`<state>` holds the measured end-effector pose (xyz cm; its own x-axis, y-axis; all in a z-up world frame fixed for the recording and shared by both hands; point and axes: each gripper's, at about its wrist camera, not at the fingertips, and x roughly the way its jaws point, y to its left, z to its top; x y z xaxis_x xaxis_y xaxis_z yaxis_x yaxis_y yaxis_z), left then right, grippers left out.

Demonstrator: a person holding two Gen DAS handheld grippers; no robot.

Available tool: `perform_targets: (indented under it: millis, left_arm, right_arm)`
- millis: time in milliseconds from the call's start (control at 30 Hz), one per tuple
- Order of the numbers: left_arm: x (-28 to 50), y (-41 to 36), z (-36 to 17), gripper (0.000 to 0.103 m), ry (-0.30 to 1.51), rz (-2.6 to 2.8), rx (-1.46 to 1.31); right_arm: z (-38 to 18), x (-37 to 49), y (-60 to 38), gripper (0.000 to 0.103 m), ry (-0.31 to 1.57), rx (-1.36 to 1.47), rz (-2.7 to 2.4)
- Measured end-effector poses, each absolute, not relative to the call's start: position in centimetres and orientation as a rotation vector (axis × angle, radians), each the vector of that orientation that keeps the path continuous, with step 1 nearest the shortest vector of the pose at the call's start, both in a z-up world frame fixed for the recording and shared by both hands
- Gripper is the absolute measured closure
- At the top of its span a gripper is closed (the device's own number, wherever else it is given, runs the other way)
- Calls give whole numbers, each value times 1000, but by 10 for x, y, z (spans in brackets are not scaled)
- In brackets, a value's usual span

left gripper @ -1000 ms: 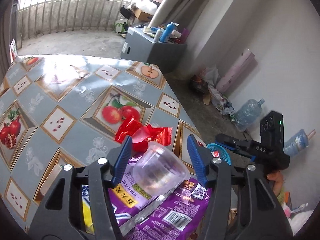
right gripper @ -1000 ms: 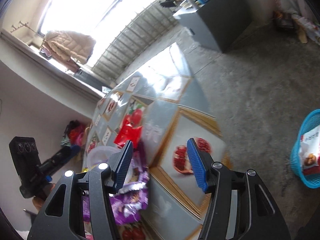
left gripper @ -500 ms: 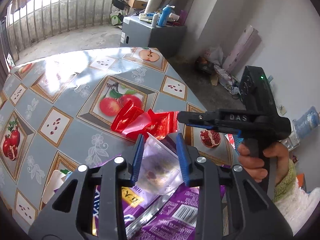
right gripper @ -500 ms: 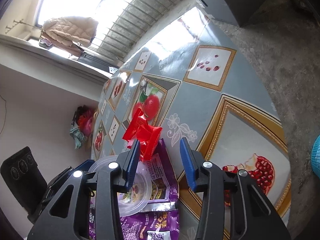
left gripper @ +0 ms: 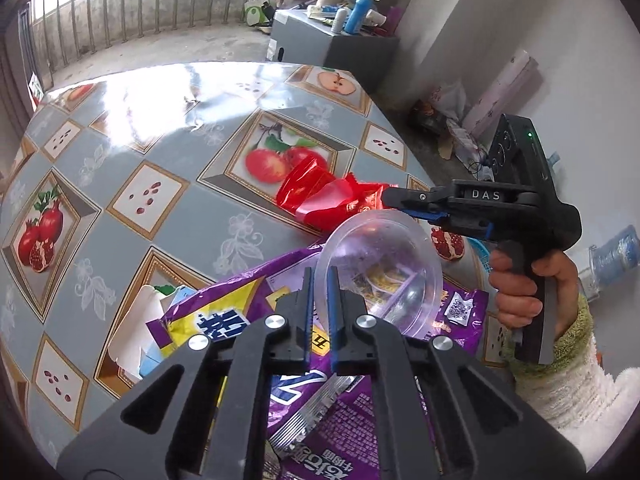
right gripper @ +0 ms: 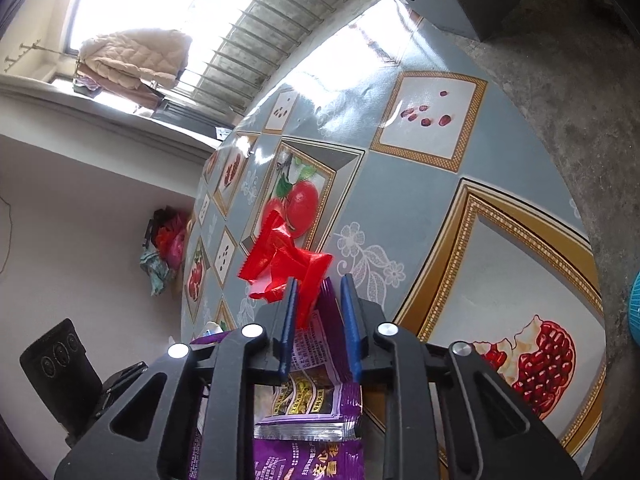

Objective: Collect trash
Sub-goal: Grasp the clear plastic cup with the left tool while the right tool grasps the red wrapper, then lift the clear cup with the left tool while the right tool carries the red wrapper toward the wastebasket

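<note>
2 tongs in play: your left tongs [left gripper: 319, 292] clenched on clear cup [left gripper: 380, 272] rim; right tongs [right gripper: 319, 312] part-open around red wrapper [right gripper: 286, 264] on table [right gripper: 432, 200].

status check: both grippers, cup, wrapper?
Left gripper shut on clear cup rim. Right gripper closing around red wrapper, gap remains. Purple bags underneath.

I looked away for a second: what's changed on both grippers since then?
The left gripper closed on the rim of the clear cup and tipped it up. The right gripper swung in over the table and narrowed around the red wrapper. The purple snack bags stayed put.
</note>
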<state>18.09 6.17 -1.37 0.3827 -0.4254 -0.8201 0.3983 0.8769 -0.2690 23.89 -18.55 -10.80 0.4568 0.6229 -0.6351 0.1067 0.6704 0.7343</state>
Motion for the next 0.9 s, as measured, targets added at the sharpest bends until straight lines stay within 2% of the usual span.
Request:
perform_targets:
  millis: [200, 900]
  left_arm:
    - [180, 65, -12, 99, 1032, -519, -40]
    - [179, 66, 27, 100, 895, -579, -130]
  right_arm:
    - [-112, 241, -186, 96, 1063, 833, 378]
    - [-61, 182, -243, 98, 818, 928, 324]
